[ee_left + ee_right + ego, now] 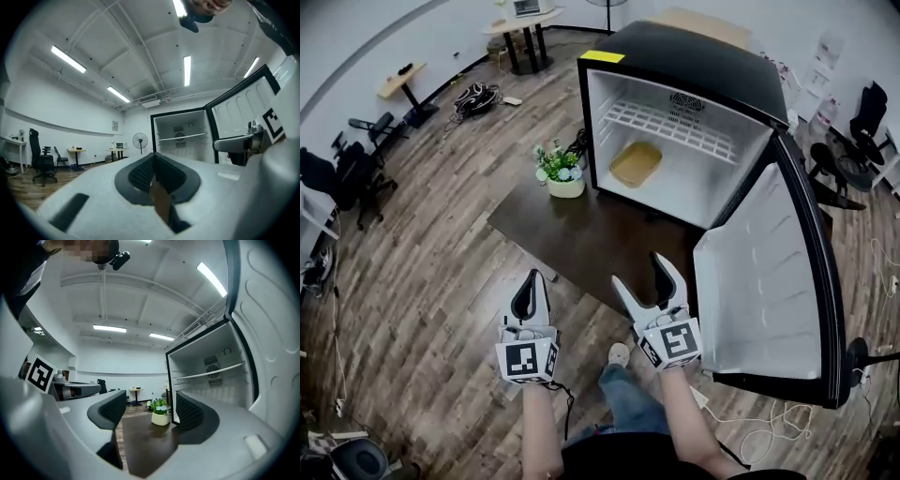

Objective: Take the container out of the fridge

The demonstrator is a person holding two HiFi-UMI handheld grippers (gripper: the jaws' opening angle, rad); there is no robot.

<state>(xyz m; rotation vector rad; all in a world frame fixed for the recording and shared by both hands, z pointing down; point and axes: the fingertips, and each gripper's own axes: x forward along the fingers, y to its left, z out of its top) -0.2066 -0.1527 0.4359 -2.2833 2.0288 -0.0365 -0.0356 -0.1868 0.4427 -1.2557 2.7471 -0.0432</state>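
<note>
A shallow tan container [636, 164] lies on the floor of the open black mini fridge [694, 70], under its white wire shelf [670, 127]. My right gripper [640, 272] is held over the table's near edge, in front of the fridge, open with nothing between its fingers [108, 409]. Further left, my left gripper [533, 277] hangs level with it, shut and empty, its pads [146, 172] pressed together. Both grippers are well short of the container. The gripper views show the fridge interior [180, 136] [211, 376] but not the container.
The fridge door [769, 272] stands swung open at the right, close beside my right gripper. A small potted plant [562, 173] [160, 416] stands on the dark table [572, 234] left of the fridge. Office chairs [347, 173], side tables and cables lie around the wooden floor.
</note>
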